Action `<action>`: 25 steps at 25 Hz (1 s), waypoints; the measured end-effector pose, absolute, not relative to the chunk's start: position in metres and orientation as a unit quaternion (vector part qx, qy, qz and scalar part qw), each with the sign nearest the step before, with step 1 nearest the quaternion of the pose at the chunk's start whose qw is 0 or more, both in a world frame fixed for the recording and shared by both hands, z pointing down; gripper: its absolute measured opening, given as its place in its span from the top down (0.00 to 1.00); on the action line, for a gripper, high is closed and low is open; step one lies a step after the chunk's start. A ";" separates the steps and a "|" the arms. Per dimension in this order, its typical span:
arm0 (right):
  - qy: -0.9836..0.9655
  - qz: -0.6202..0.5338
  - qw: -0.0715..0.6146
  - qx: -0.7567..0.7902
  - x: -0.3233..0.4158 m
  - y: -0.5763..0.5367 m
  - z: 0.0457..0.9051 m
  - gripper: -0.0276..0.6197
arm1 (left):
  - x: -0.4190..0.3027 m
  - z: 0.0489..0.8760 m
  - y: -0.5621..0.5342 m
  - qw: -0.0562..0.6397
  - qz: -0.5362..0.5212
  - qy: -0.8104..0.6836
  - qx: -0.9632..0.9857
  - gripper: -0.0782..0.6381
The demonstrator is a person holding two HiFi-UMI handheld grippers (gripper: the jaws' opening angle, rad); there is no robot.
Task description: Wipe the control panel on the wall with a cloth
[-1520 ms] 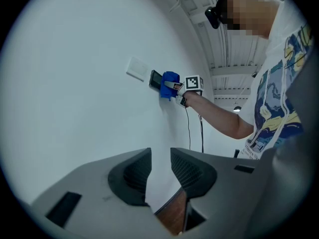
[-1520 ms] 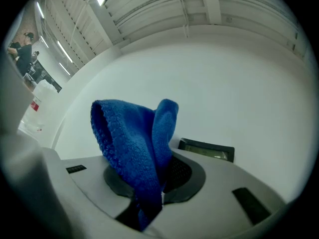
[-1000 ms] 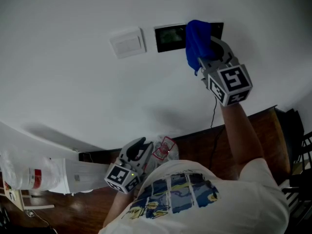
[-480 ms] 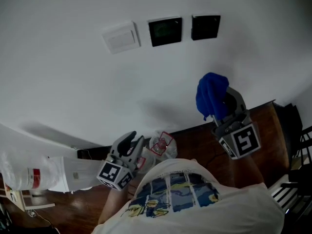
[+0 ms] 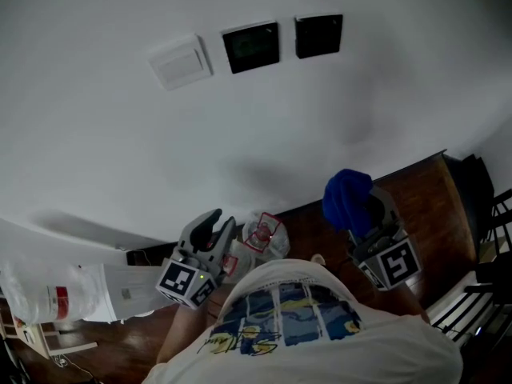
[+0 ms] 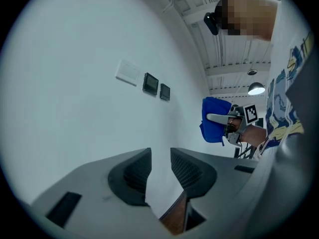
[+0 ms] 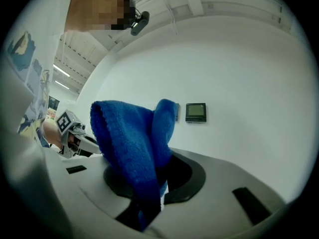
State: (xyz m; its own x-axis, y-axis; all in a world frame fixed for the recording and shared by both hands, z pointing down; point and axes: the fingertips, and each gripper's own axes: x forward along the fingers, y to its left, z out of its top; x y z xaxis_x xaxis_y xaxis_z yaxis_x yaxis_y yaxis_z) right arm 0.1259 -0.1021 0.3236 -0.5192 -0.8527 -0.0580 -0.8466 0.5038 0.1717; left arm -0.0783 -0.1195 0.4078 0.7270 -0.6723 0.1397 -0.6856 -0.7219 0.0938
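Blue cloth [image 7: 132, 143] bunched in right gripper [image 5: 364, 214], jaws clamped on it. Gripper held low by the person's chest, elbow bent, tips toward the white wall [image 5: 120, 150]. Control panel [image 5: 251, 47] & second dark panel [image 5: 318, 36] well above it, white switch plate [image 5: 181, 62] alongside. Left gripper [image 5: 222, 224] low at waist, jaws slightly apart w/ nothing between.

I see a white switch [image 5: 180, 61] above; below me a crumpled bag [image 5: 264, 238] lies on the wood floor [image 5: 424, 194].
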 end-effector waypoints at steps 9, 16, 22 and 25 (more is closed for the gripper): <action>-0.866 -0.067 0.022 0.495 0.125 -0.097 0.335 0.82 | -0.075 0.407 -0.118 0.070 0.051 -0.362 0.928 0.76; -0.868 -0.066 0.019 0.492 0.128 -0.097 0.335 0.82 | -0.067 0.408 -0.119 0.071 0.054 -0.357 0.930 0.76; -0.869 -0.062 0.020 0.490 0.136 -0.100 0.335 0.82 | -0.056 0.408 -0.123 0.071 0.056 -0.355 0.930 0.76; -0.870 -0.061 0.018 0.488 0.139 -0.101 0.334 0.82 | -0.051 0.409 -0.126 0.071 0.058 -0.356 0.930 0.76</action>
